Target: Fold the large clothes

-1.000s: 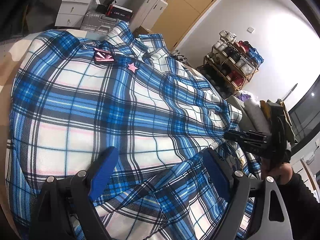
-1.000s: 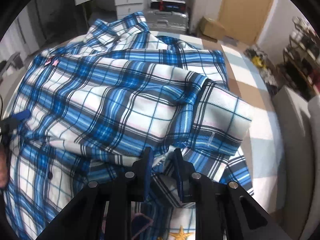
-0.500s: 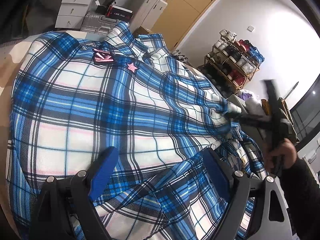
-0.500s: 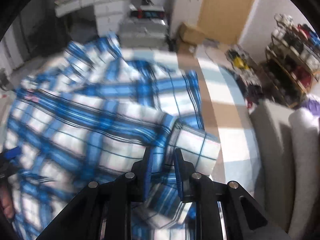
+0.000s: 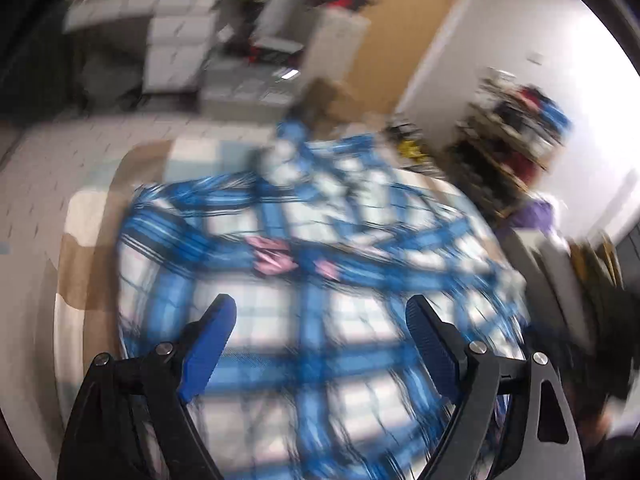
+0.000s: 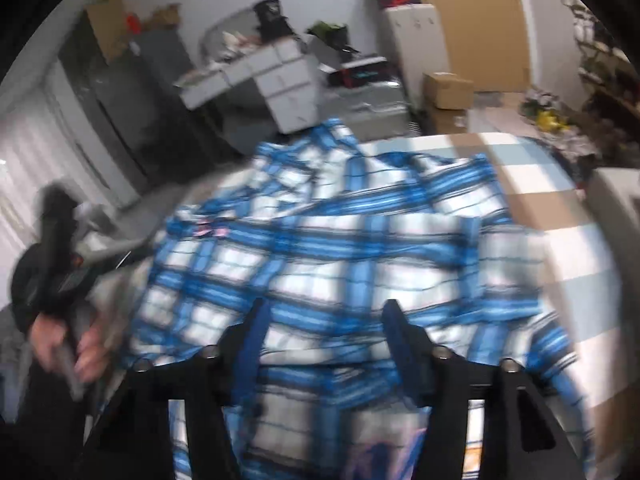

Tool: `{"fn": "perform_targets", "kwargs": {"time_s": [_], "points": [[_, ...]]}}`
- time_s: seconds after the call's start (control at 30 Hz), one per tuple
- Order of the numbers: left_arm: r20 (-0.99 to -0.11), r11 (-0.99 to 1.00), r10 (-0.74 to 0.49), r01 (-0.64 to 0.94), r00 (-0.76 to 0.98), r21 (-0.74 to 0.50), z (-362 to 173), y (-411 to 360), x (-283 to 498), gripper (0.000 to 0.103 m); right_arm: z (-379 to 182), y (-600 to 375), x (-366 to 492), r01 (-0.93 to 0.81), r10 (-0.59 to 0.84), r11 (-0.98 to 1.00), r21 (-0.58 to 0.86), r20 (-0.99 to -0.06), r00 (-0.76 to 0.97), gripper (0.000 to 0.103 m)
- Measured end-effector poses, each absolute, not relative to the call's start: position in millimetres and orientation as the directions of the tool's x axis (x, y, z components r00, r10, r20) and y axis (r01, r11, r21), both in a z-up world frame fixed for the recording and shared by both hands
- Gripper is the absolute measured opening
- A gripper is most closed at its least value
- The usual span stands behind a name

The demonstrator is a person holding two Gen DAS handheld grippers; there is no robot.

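A large blue, white and black plaid shirt (image 5: 320, 280) with pink patches (image 5: 272, 256) lies spread on a checked bed cover (image 5: 92, 248). Both views are blurred by motion. My left gripper (image 5: 320, 320) is open and empty, raised above the shirt. My right gripper (image 6: 326, 316) is open and empty above the shirt (image 6: 340, 248), whose sleeve lies folded across the body. The left hand-held gripper also shows at the left of the right wrist view (image 6: 52, 260).
White drawer units (image 6: 284, 80), a cardboard box (image 6: 448, 88) and a wooden door (image 6: 480, 20) stand beyond the bed. A cluttered shoe rack (image 5: 516, 128) is at the right. A grey sofa (image 6: 616, 200) borders the bed's right side.
My right gripper has let go of the sleeve and opened, leaving it folded on the shirt. Both grippers have pulled up and back from the shirt.
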State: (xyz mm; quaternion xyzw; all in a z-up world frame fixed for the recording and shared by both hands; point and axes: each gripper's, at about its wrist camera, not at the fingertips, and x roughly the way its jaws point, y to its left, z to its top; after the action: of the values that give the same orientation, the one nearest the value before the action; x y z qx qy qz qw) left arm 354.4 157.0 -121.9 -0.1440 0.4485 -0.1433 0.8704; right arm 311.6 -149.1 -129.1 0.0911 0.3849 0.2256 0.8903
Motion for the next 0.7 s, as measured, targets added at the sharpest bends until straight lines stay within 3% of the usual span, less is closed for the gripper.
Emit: {"fn": "perform_targets", "kwargs": {"time_s": [0.07, 0.23, 0.33, 0.6, 0.7], "points": [[-0.758, 0.887, -0.43, 0.073, 0.491, -0.456, -140.0, 165.3, 383.5, 0.083, -138.5, -143.4, 312.6, -0.361, 0.481, 0.876, 0.321, -0.636, 0.603, 0.065], [-0.811, 0.894, -0.422, 0.038, 0.406, -0.446, -175.7, 164.5, 410.9, 0.082, -153.8, -156.9, 322.1, -0.352, 0.571, 0.82, 0.452, -0.593, 0.568, 0.065], [-0.817, 0.894, -0.42, 0.025, 0.395, -0.448, -171.2, 165.0, 410.8, 0.083, -162.5, -169.5, 329.6, -0.358, 0.619, 0.779, 0.515, -0.538, 0.572, 0.067], [-0.816, 0.948, -0.303, 0.071, 0.493, -0.309, -85.2, 132.9, 453.6, 0.083, -179.3, -206.0, 331.0, -0.324, 0.694, 0.67, 0.668, -0.409, 0.592, 0.076], [-0.845, 0.962, -0.253, 0.032, 0.471, -0.271, -82.4, 114.3, 496.9, 0.084, -180.7, -213.2, 331.3, -0.31, 0.705, 0.647, 0.697, -0.391, 0.592, 0.082]]}}
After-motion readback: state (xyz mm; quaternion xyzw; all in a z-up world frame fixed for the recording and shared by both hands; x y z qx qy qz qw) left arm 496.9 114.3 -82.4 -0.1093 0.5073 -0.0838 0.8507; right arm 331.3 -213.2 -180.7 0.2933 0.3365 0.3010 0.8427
